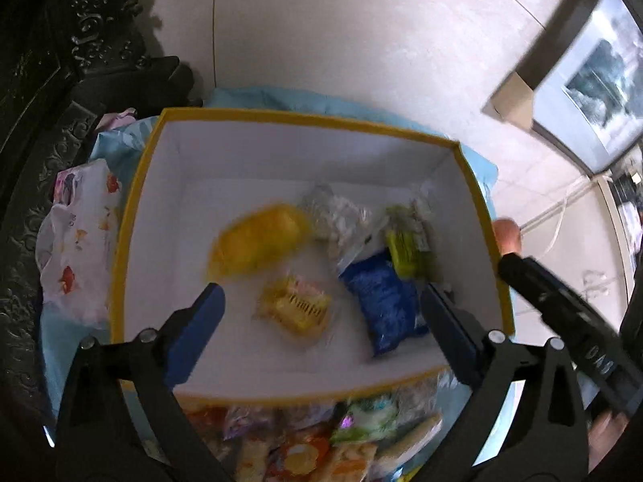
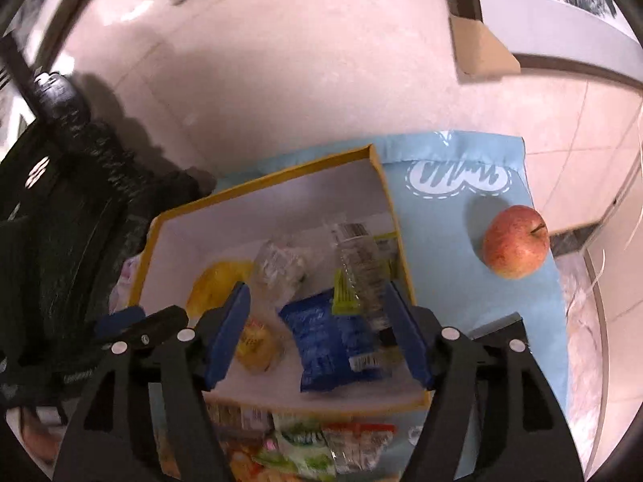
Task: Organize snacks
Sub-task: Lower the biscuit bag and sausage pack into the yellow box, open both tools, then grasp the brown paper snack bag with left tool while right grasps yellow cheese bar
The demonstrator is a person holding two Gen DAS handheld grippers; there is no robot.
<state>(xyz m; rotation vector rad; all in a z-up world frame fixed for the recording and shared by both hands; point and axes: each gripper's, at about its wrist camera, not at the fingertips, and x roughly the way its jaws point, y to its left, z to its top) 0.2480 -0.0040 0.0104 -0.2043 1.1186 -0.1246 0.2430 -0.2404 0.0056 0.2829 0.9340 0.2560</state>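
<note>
A yellow-rimmed white box [image 1: 305, 118] [image 2: 261, 176] holds several snacks: a round yellow pack [image 1: 257, 243] [image 2: 215, 283], a small yellow wafer pack [image 1: 297, 307] [image 2: 255, 343], a blue pack [image 1: 386, 305] [image 2: 333, 339], a green pack [image 1: 408, 247] [image 2: 345, 293] and a clear pack [image 1: 335, 213] [image 2: 279, 267]. My left gripper [image 1: 321, 333] is open and empty above the box. My right gripper [image 2: 321, 331] is open and empty above the box's right half. Loose snack packs [image 1: 321, 438] [image 2: 309, 442] lie in front of the box.
The box sits on a light blue cloth [image 2: 462, 209]. A red apple [image 2: 516, 241] lies on the cloth right of the box. A floral bag [image 1: 78, 233] lies left of the box. Dark carved furniture [image 1: 48, 80] stands at the left. A cardboard piece [image 2: 482, 48] lies on the tiled floor.
</note>
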